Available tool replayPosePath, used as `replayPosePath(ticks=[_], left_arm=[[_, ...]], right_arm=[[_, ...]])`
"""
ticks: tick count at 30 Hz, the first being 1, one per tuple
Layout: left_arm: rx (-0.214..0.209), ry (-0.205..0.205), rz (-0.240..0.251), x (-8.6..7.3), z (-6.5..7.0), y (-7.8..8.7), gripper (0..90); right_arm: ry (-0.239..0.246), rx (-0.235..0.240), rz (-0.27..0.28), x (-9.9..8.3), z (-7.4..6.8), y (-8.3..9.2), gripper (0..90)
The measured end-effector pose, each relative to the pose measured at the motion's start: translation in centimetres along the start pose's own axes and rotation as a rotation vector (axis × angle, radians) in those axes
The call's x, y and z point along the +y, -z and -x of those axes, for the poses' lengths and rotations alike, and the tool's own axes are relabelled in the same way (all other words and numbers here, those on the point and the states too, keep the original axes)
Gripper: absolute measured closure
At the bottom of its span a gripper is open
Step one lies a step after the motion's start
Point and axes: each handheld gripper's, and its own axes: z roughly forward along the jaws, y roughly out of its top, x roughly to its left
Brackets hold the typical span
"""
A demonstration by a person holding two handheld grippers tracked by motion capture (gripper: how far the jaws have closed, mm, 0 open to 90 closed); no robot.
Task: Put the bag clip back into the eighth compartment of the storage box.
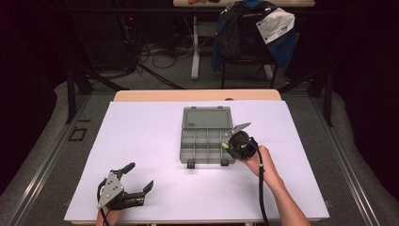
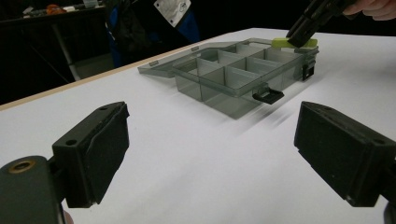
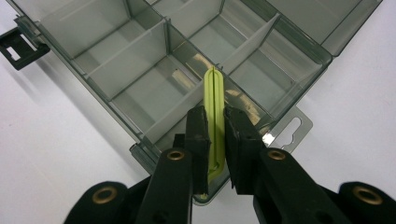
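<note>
A grey see-through organiser box [image 1: 205, 141] lies open at the middle of the white table, its lid [image 1: 207, 117] folded back and its compartments bare [image 3: 140, 88]. My right gripper [image 1: 229, 145] hovers over the box's right front corner, shut on a thin yellow-green flat piece [image 3: 215, 116] held on edge above a compartment. That piece [image 2: 293, 43] and the right gripper [image 2: 308, 23] also appear far off in the left gripper view. My left gripper [image 1: 141, 181] rests near the table's front left, open, with nothing between its jaws [image 2: 210, 154].
The box has two black latches [image 2: 268, 96] on its front wall and a hang tab [image 3: 292, 130] on its side. Beyond the table's far edge stand a chair draped with a blue jacket [image 1: 254, 33] and a desk leg [image 1: 195, 47] among cables.
</note>
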Motion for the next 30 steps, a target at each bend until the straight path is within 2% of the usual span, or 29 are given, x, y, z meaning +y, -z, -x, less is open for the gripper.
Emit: replayPosePath(ticks=[6,8,9,14,15,18,19,20,21,23,24,25,26,27,28,29,30], left_arm=[[-0.001,-0.001,0.001,0.0,0.0,0.0,10.2],[-0.002,-0.002,0.0,0.0,0.0,0.0,10.2],[-0.001,0.001,0.001,0.0,0.0,0.0,10.2],[0.0,0.002,-0.001,0.0,0.0,-0.1,10.2],[-0.001,0.003,0.0,0.0,0.0,0.0,10.2],[-0.001,0.005,0.0,0.0,0.0,0.0,10.2],[0.0,0.004,0.0,0.0,0.0,0.0,10.2],[0.0,0.004,0.0,0.0,0.0,0.0,10.2],[-0.001,0.003,0.001,0.0,0.0,0.0,10.2],[-0.001,0.003,0.0,0.0,0.0,0.0,10.2],[-0.001,0.003,0.0,0.0,0.0,0.0,10.2],[-0.003,0.003,-0.002,0.0,0.0,0.0,10.2],[-0.003,0.003,-0.002,0.0,0.0,0.0,10.2],[-0.004,0.007,-0.001,0.0,-0.1,0.0,10.2],[-0.001,0.007,-0.001,0.0,-0.1,0.0,10.2],[-0.001,0.007,-0.001,0.0,-0.1,0.0,10.2],[0.002,0.009,-0.002,0.0,-0.1,-0.1,10.2]], right_arm=[[-0.003,-0.014,-0.02,0.0,0.1,-0.1,80.5],[-0.008,-0.014,0.003,-0.1,0.0,-0.4,80.5],[-0.008,-0.015,-0.018,-0.1,0.0,-0.3,80.5],[-0.008,-0.024,-0.008,-0.1,-0.1,-0.6,80.2],[-0.009,-0.028,-0.025,-0.1,-0.1,-0.7,80.1],[-0.007,-0.031,-0.026,-0.1,-0.2,-0.7,79.5],[-0.005,-0.031,-0.017,-0.1,-0.2,-0.7,75.4],[-0.005,-0.031,-0.017,-0.1,-0.2,-0.7,75.4],[-0.013,-0.016,0.001,-0.1,-0.1,-0.6,67.7],[-0.012,-0.017,0.012,-0.1,-0.1,-0.3,60.8],[-0.012,-0.017,0.012,-0.1,-0.1,-0.3,60.8],[-0.025,-0.002,0.039,-0.2,0.0,-0.2,53.3],[-0.025,-0.002,0.039,-0.2,0.0,-0.2,53.3],[-0.029,0.004,0.035,-0.3,0.2,0.1,40.1],[-0.038,0.011,0.035,-0.3,0.2,0.2,36.2],[-0.038,0.011,0.035,-0.3,0.2,0.2,36.2],[-0.038,0.028,0.051,-0.5,0.4,0.4,25.9]])
